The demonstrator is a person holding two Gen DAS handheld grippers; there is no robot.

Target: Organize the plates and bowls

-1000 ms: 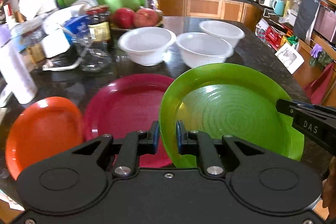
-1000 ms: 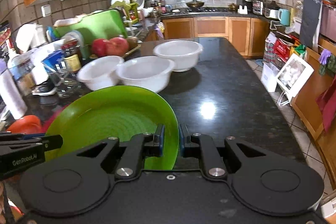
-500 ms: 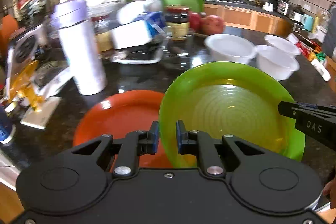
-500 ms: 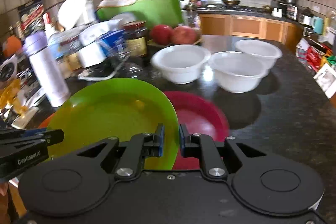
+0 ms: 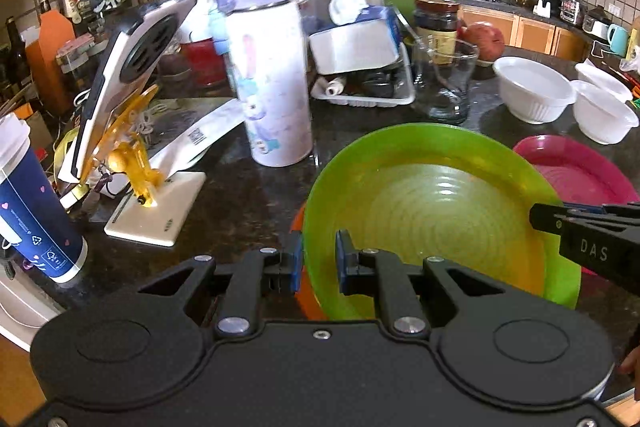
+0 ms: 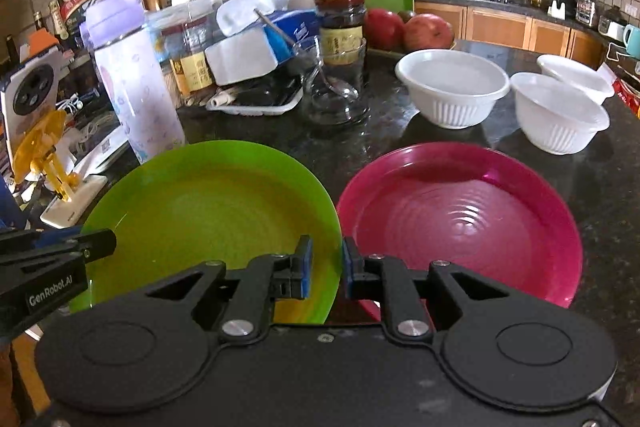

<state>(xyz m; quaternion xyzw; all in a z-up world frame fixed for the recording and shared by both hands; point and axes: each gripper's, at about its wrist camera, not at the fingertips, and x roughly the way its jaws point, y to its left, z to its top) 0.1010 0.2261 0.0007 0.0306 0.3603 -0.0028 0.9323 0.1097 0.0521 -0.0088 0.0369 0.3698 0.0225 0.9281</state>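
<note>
I carry the green plate (image 5: 436,203) low over the dark kitchen counter (image 6: 608,195), pinched at opposite edges by both tools. My left gripper (image 5: 318,257) has its jaws narrowed to a slim gap and clamped on the rim at the plate's 8 o'clock in the left view; my right gripper (image 6: 324,263) is likewise nearly closed on the rim at the plate's 4 o'clock in the right view. The plate sits over the orange plate (image 5: 304,291), of which only a sliver shows under its near-left edge, so I judge it is going onto that one; whether the two touch I cannot tell. The magenta plate (image 6: 460,219) lies just beside it at 3 o'clock, and three white bowls (image 6: 452,87) wait farther off at 1 to 2 o'clock. At 11 o'clock a tall lilac-lidded bottle (image 5: 272,75) and an empty glass (image 5: 444,83) stand near the plate's far edge. The plate reads to me as thin glossy plastic: light, stiff enough for a rim hold, unlikely to break but slippery against the pads, so the raised lip is the place to grip, with both sides kept level.
</note>
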